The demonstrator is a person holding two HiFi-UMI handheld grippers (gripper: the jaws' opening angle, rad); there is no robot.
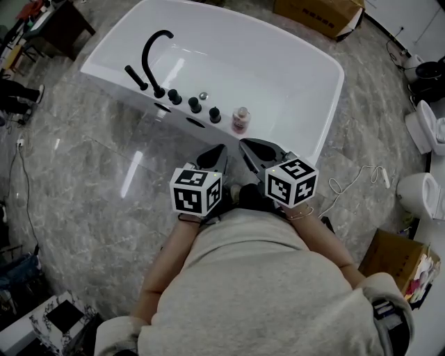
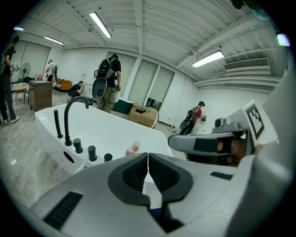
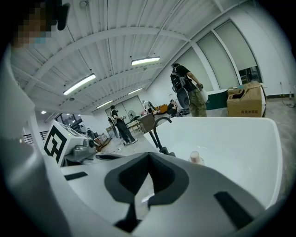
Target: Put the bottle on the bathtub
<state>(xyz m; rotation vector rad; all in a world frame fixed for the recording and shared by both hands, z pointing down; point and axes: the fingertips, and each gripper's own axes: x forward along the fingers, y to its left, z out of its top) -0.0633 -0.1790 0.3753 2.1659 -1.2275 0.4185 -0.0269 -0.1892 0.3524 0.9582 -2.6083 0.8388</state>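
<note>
A small pink-capped bottle [image 1: 240, 119] stands upright on the near rim of the white bathtub [image 1: 306, 90], just right of the black knobs. It also shows in the left gripper view as the bottle [image 2: 133, 148] and in the right gripper view as the bottle [image 3: 196, 158]. My left gripper [image 1: 220, 150] is shut and empty, held close to my body below the rim. My right gripper [image 1: 246, 146] is shut too, with nothing in it, a little short of the bottle.
A black curved faucet [image 1: 154, 50] and several black knobs [image 1: 195, 106] line the tub's near rim. Cardboard boxes [image 1: 318, 14] lie beyond the tub. White toilets [image 1: 425, 125] stand at right. People stand in the background of both gripper views.
</note>
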